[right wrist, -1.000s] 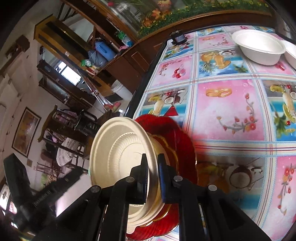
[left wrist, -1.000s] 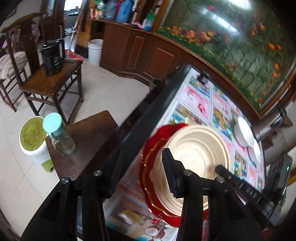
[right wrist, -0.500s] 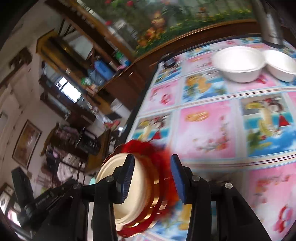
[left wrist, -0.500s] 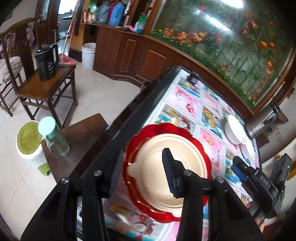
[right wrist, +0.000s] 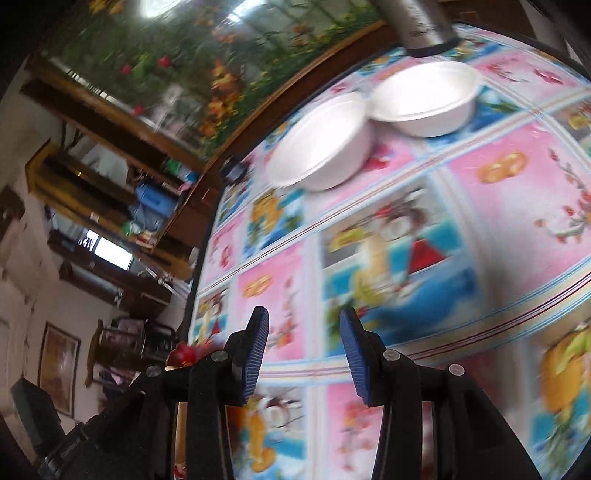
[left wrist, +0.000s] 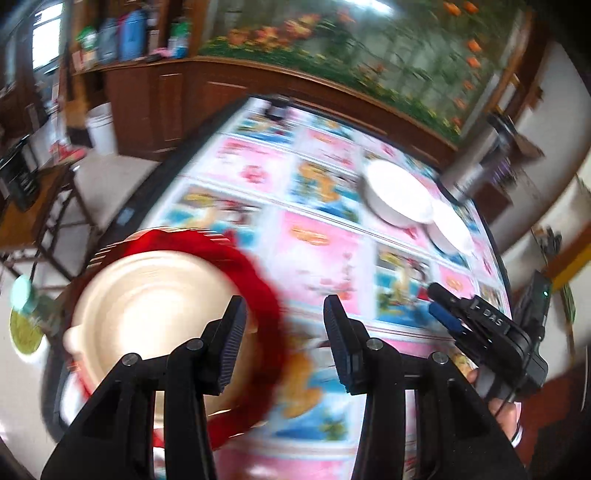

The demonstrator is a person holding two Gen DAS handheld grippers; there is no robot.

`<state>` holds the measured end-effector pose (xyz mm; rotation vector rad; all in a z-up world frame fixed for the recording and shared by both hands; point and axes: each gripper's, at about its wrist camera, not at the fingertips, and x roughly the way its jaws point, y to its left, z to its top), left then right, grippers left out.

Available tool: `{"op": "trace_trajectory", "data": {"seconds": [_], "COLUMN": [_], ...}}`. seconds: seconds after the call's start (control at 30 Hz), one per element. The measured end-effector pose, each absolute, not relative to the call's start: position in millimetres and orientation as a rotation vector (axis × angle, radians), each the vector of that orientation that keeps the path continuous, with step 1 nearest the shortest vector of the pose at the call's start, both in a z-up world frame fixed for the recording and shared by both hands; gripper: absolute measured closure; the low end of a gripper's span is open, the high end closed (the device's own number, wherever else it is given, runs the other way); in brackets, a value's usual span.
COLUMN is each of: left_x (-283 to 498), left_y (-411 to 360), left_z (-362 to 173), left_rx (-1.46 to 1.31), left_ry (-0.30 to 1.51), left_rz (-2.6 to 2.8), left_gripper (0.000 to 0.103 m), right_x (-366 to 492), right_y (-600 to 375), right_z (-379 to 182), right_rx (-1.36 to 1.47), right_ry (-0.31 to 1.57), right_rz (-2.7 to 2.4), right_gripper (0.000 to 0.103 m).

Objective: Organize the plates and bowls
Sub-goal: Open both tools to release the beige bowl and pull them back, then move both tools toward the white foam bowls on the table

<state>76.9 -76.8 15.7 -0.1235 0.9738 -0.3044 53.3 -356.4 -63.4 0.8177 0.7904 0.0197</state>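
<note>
A beige plate (left wrist: 147, 295) lies on a red plate (left wrist: 262, 295) at the near left corner of the table, in the left wrist view. My left gripper (left wrist: 282, 343) is open and empty, just right of the plates. Two white bowls (right wrist: 325, 147) (right wrist: 424, 99) sit side by side at the far end of the table; they also show in the left wrist view (left wrist: 399, 192) (left wrist: 448, 229). My right gripper (right wrist: 303, 354) is open and empty above the tablecloth, well short of the bowls. A sliver of the red plate (right wrist: 184, 356) shows at its left.
A colourful patterned tablecloth (right wrist: 480, 206) covers the table. A metal flask (right wrist: 417, 26) stands behind the bowls. A wooden cabinet with a fish tank (left wrist: 332, 55) lines the far side. A chair (left wrist: 40, 221) and a green-filled bucket (left wrist: 22, 332) are left of the table.
My right gripper opened, let go of the beige plate onto the red plate, and swung toward the white bowls. My left gripper swung right, away from the plates.
</note>
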Motion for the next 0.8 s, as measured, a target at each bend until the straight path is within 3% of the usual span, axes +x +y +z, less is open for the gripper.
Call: {"op": "trace_trajectory", "data": {"seconds": [0.37,0.43,0.5,0.8], "left_x": [142.1,151.0,161.4,210.4], "left_y": [-179.5,-190.2,-197.9,-191.5], "left_z": [-7.6,-9.3,-10.6,-24.8], "left_rx": [-0.168,-0.188,-0.176,-0.278], "left_ry": [1.063,1.068,1.063,1.052], "left_rz": [-0.304,-0.325,-0.318,-0.218], "left_gripper": [0.061,0.053,0.047,0.047], "right_x": [59.8,64.5,70.9,114.8], "right_y": [-448.1,-458.6,-474.1,-491.4], "right_z": [-87.4,-83.2,-80.2,-64.2], "right_rx": [0.962,0.957,0.984,1.021], "right_ry": [0.803,0.793,0.774,0.736], "right_rz": [-0.043,-0.048,-0.059,0.017], "right_gripper": [0.06,0.06,0.06,0.06]}}
